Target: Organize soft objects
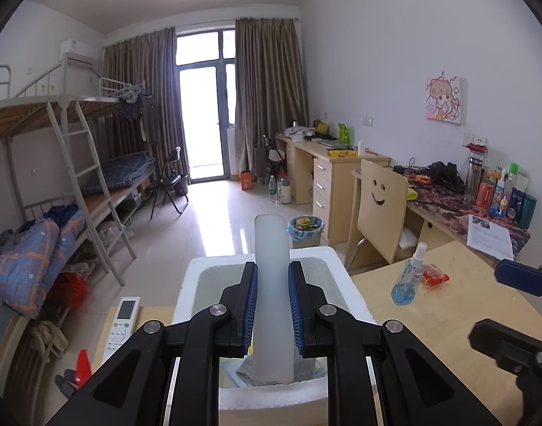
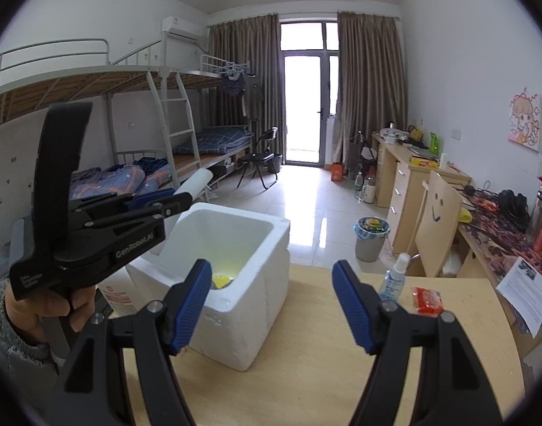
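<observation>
Foam roll (image 1: 273, 294) clamped by left gripper (image 1: 273, 301) over the half-filled foam box (image 2: 235, 284); right gripper (image 2: 271, 305) gapes empty, red packet (image 2: 427, 301) at two o'clock remains.

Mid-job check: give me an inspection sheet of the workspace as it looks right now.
Surface: light wooden table.
Job's things: white foam box, open, something yellow inside; translucent white strip held above it.
Clutter: blue spray bottle, red packet, remote control.
Grippers: left hand-held gripper shut on strip; right hand-held gripper open, empty.
Cables: nothing seen on the table.
Surroundings: bunk beds, desks, smiley chair.
</observation>
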Motion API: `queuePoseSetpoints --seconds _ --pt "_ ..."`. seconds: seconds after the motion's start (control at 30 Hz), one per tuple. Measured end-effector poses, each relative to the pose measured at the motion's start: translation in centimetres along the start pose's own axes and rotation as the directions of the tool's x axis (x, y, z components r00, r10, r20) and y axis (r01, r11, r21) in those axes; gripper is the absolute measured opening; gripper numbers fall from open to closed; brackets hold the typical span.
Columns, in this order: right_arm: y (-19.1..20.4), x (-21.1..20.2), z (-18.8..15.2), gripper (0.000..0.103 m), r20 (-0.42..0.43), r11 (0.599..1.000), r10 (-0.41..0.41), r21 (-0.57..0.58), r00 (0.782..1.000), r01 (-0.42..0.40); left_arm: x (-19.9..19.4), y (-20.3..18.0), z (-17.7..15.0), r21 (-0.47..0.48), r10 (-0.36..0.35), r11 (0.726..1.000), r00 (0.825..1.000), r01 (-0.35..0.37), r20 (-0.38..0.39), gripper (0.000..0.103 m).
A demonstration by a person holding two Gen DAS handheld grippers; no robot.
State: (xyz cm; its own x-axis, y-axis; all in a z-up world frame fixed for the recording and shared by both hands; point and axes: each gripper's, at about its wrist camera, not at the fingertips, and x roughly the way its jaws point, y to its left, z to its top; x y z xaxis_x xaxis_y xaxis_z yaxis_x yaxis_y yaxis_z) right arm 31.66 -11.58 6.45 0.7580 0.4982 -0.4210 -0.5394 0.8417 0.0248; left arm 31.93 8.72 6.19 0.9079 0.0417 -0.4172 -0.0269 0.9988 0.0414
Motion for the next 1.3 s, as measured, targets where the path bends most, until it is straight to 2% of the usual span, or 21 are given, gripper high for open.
queuePoseSetpoints --seconds 0.2,0.37,0.43,0.5,0.53,0.63,1.17,1.2,1.3 --pt "-0.5 -0.5 -0.4 0.074 -0.003 1.000 -0.019 0.015 1.000 0.019 1.0 -0.2 -0.2 0.012 -0.003 1.000 1.000 0.003 -0.015 0.019" --pt "-0.7 -0.9 -0.6 0.074 -0.002 0.999 -0.028 0.016 1.000 0.028 2.0 -0.4 -0.5 0.029 0.019 0.999 0.999 -0.018 -0.027 0.030" --pt "-0.7 -0.9 -0.6 0.074 -0.001 0.999 -0.029 0.022 1.000 0.029 2.1 -0.5 -0.5 0.031 0.021 0.999 0.999 -0.020 -0.026 0.059" --pt "-0.4 -1.0 -0.6 0.074 -0.002 0.999 -0.032 0.024 0.999 0.032 2.0 -0.4 -0.4 0.028 0.027 0.999 0.999 -0.027 -0.020 0.077" --pt "-0.4 -1.1 -0.6 0.074 -0.003 0.999 -0.035 0.024 0.999 0.035 1.8 -0.4 -0.4 0.021 0.035 0.999 0.999 -0.035 -0.011 0.085" --pt "-0.6 -1.4 -0.6 0.074 0.002 0.999 -0.039 0.027 0.999 0.039 1.4 -0.5 -0.3 0.023 0.030 0.999 1.000 -0.031 0.008 0.097" --pt "-0.7 -3.1 -0.8 0.074 0.027 0.999 -0.027 0.042 0.999 0.026 -2.0 -0.9 -0.5 0.003 0.020 1.000 0.999 -0.020 0.038 0.102" --pt "-0.6 -3.2 -0.9 0.075 0.029 0.999 -0.025 0.041 0.999 0.024 -2.3 -1.0 -0.5 0.004 0.021 1.000 0.999 -0.022 0.043 0.102" --pt "-0.2 -3.9 -1.0 0.088 0.038 0.999 -0.005 0.039 0.999 0.004 -3.8 -0.8 -0.5 -0.001 0.026 1.000 0.998 -0.026 0.058 0.102"
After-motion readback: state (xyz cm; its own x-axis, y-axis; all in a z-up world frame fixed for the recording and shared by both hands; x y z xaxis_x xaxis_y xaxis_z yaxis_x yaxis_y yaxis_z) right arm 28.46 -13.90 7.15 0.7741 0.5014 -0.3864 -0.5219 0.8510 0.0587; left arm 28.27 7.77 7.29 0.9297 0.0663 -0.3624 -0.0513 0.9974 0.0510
